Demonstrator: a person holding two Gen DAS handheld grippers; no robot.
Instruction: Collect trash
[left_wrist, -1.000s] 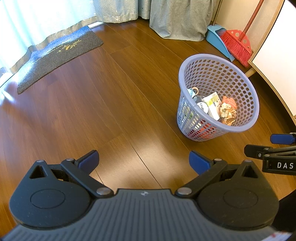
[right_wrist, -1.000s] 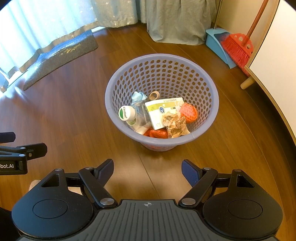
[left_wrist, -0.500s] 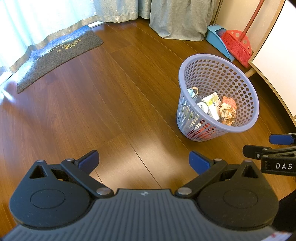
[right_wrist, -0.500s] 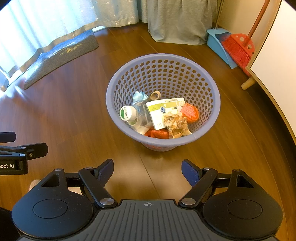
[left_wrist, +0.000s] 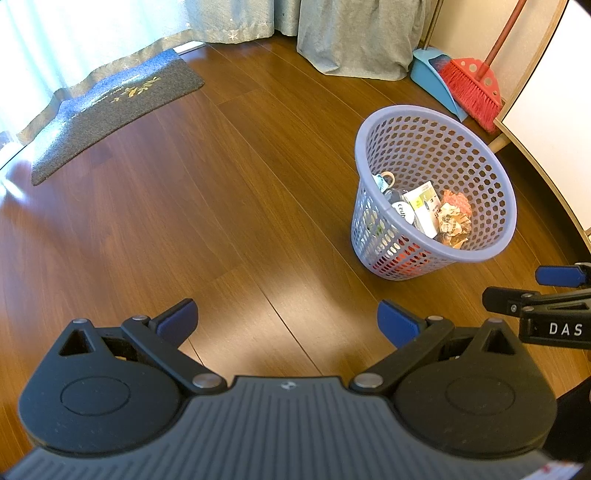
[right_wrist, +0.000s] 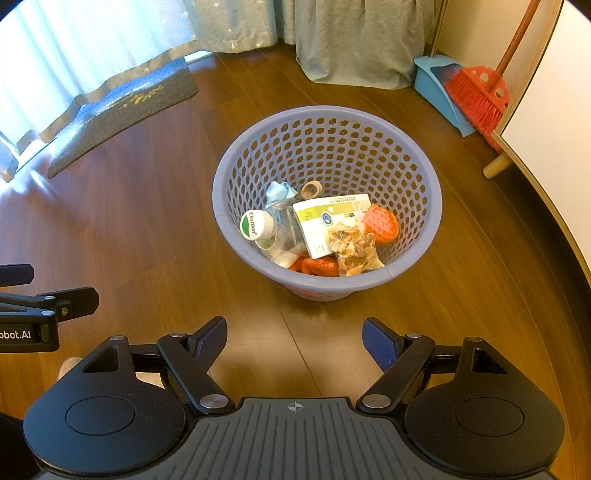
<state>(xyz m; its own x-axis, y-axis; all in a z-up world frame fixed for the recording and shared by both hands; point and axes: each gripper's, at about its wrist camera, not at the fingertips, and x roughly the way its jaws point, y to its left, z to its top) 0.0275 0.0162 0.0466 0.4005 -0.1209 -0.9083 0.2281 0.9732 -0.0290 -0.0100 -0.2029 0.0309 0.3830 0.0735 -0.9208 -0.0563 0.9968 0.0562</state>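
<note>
A: Biggest first: the wooden floor (left_wrist: 229, 206) looks bare of litter in both views, with only the doormat (left_wrist: 110, 110) at ten o'clock and the broom (right_wrist: 480, 96) and dustpan (right_wrist: 439, 88) at one o'clock.

B: And the lavender basket (right_wrist: 406, 155)?

A: Upright, dead ahead at twelve o'clock of the right claw (right_wrist: 294, 341), at two o'clock of the left claw (left_wrist: 287, 322). Inside lie a carton (right_wrist: 328, 221), a plastic bottle (right_wrist: 273, 229), crumpled paper (right_wrist: 354, 247) and orange netting (right_wrist: 382, 225).

B: Claws?

A: Both spread wide, holding nothing.

B: Risks?

A: The basket looks light; a careless swing of the right claw could tip it and spill everything.
</note>
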